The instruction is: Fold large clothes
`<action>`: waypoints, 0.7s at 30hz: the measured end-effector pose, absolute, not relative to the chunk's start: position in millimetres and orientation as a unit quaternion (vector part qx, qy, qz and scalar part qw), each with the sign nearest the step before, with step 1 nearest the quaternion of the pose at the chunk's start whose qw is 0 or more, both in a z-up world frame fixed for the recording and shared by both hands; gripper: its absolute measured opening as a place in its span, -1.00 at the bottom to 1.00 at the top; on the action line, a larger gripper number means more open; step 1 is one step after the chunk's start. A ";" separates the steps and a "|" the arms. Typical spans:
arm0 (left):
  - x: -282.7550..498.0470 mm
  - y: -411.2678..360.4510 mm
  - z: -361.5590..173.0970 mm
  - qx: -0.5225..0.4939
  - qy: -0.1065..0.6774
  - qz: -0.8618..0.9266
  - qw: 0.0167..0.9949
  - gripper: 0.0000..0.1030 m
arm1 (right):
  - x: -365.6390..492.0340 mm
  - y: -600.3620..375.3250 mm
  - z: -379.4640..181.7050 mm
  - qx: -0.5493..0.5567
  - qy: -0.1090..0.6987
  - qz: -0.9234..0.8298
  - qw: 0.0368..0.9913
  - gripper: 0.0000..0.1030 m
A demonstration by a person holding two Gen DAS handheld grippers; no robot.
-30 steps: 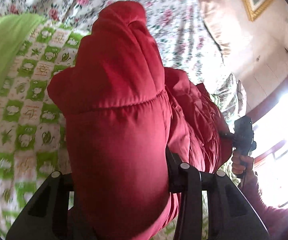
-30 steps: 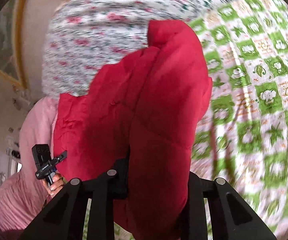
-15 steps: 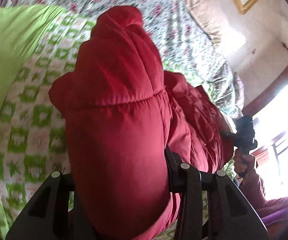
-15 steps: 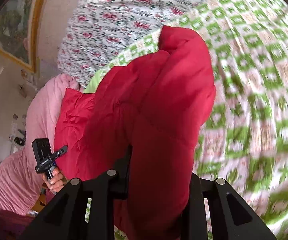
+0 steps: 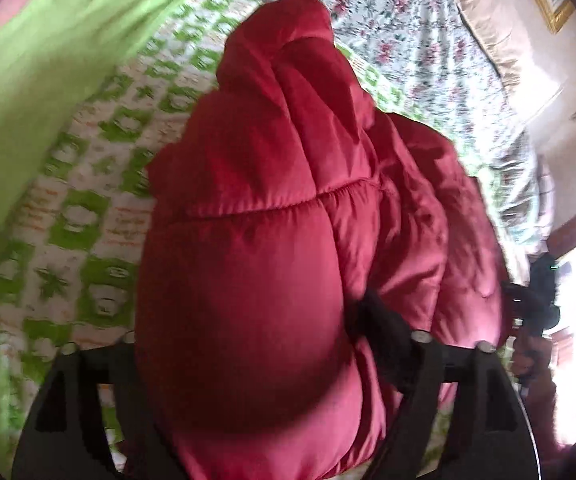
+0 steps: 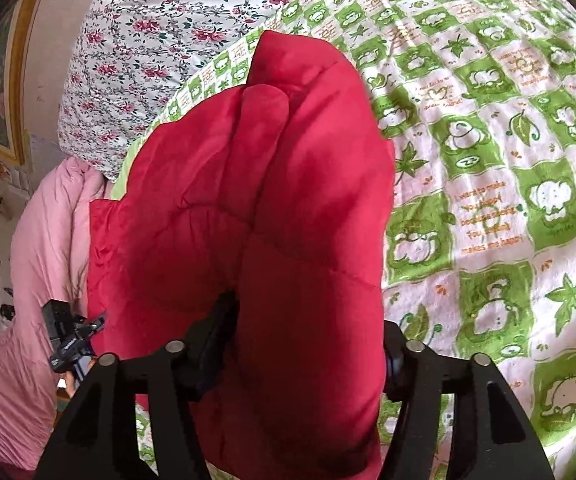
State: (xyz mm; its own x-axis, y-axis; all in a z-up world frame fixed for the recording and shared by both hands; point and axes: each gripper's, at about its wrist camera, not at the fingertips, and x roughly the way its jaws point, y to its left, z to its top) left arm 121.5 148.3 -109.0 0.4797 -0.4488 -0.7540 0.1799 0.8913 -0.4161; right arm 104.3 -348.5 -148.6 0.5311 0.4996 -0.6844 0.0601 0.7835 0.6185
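now both claws (l (image 5: 243, 360) & r (image 6: 300, 344)) opening round red jacket (image 6: 247, 220).

The red jacket (image 6: 279, 208) bulked between my opening jaws, blocking the way ahead. The green checked blanket (image 6: 488, 160) lay open to its right; pink bedding (image 6: 35, 240) crowded the bed's left edge.

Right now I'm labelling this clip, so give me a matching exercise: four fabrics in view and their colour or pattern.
Things:
1. puffy jacket
2. bed cover
3. sheet
4. bundled quilt

Looks:
a. pink
b. white with red flowers
c. red
d. green and white checks

Pairs: 1-c, 2-d, 3-b, 4-a
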 end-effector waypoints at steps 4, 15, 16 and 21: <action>120.2 148.6 -103.1 -0.118 0.476 -0.158 0.857 0.85 | 87.6 -355.1 -149.5 0.276 0.468 0.106 0.833 0.56; 106.9 178.3 -71.6 -0.086 0.417 -0.089 0.900 0.85 | 63.3 -361.5 -119.2 0.253 0.436 0.055 0.862 0.57; 105.4 180.1 -67.6 -0.094 0.409 -0.093 0.903 0.85 | 60.9 -363.0 -115.3 0.251 0.430 0.046 0.866 0.57; 100.1 162.8 -49.1 -0.087 0.389 -0.121 0.909 0.85 | 46.5 -359.1 -87.0 0.214 0.387 0.018 0.897 0.57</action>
